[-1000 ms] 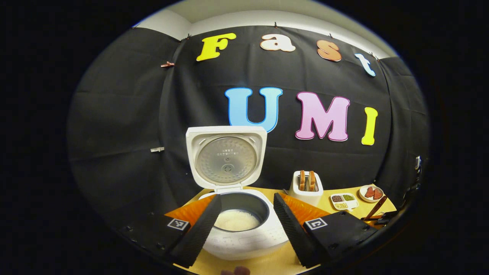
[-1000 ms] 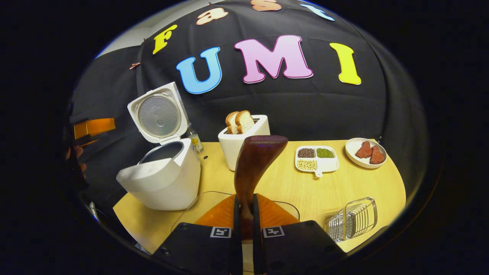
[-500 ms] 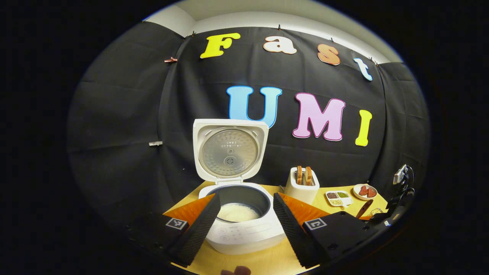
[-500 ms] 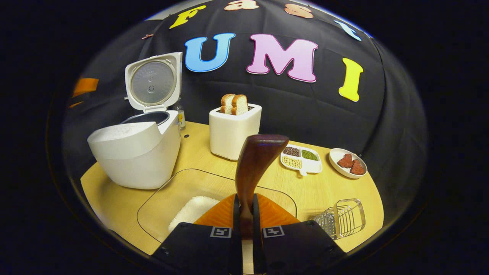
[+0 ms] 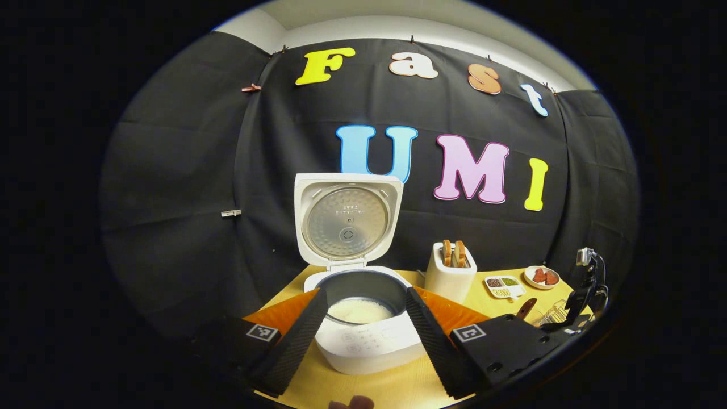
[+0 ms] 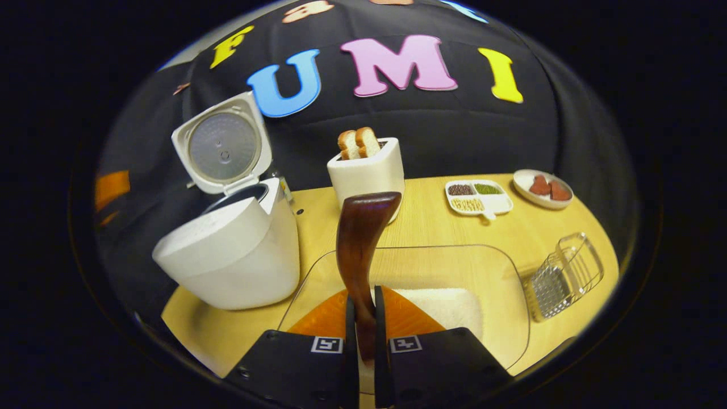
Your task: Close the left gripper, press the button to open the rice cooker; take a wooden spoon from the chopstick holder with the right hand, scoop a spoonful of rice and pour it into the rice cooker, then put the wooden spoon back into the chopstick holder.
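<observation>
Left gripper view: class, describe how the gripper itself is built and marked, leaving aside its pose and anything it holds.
The left gripper has two long jaws with ribbed inner faces, orange wedge-shaped pieces behind them, and black blocks that each carry a square black-and-white marker.

- Left gripper [image 5: 363, 326]: black housings are seen, each marked with a square coded tag, with orange panels behind ridged fingers.
- Right gripper [image 6: 363, 329]: black housings, two tags and orange panels are seen.

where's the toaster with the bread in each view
Left gripper view: toaster sits right of centre, just right of the open rice cooker, on the table.
Right gripper view: toaster sits centre top, behind the wooden spoon.
Shared landmark: the rice cooker, left of the toaster in both.
</observation>
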